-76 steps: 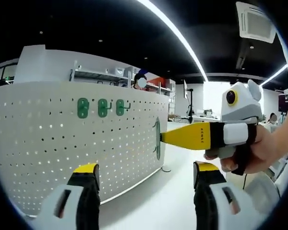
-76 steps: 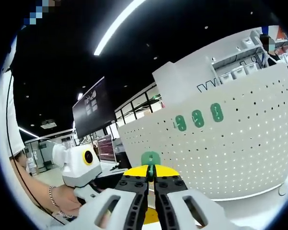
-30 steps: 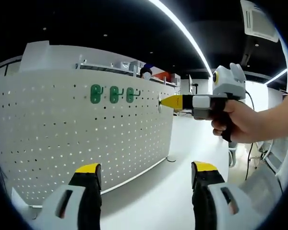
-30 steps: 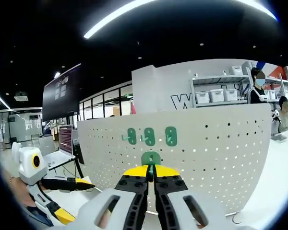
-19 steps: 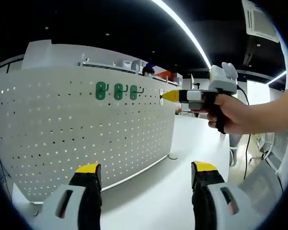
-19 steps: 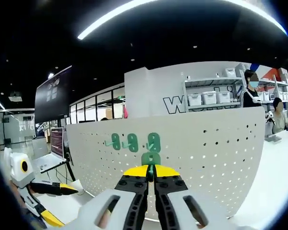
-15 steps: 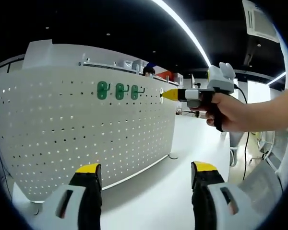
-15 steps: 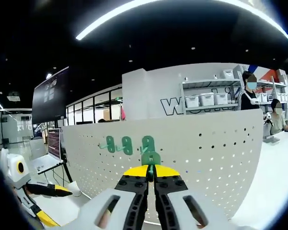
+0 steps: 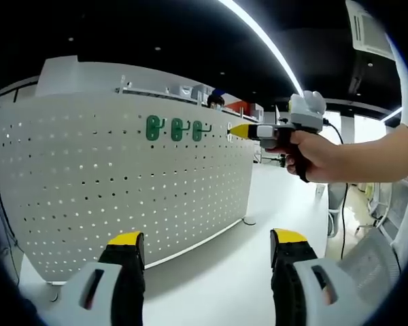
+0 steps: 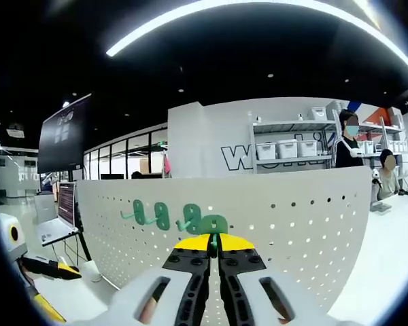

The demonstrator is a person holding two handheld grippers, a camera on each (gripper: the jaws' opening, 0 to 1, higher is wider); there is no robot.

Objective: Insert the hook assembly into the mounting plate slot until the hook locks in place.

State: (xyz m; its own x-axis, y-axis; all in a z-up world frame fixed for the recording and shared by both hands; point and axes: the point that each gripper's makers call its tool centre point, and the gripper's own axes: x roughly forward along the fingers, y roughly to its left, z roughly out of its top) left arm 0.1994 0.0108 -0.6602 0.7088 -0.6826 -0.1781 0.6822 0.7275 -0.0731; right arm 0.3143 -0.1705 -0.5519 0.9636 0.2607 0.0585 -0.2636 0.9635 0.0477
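Observation:
A white perforated mounting plate (image 9: 122,190) stands upright on the table, with three green hooks (image 9: 177,129) in a row near its top. My right gripper (image 9: 234,130), held in a hand, reaches in from the right, its yellow tips just right of that row at the same height. In the right gripper view its jaws (image 10: 214,239) are shut on a green hook assembly (image 10: 214,223), which is close against the plate (image 10: 292,210) beside the mounted hooks (image 10: 160,214). My left gripper (image 9: 207,248) stands open and holds nothing, well back from the plate.
The white tabletop (image 9: 224,278) runs below the plate. Behind the plate are shelves with white bins (image 10: 285,149) and people (image 10: 345,142). A dark screen (image 10: 64,136) hangs at the left. The left gripper (image 10: 13,255) shows low at the left edge.
The right gripper has carried the green hook up and in toward the plate, level with the row of mounted hooks. The left gripper stays open and has drifted back a little.

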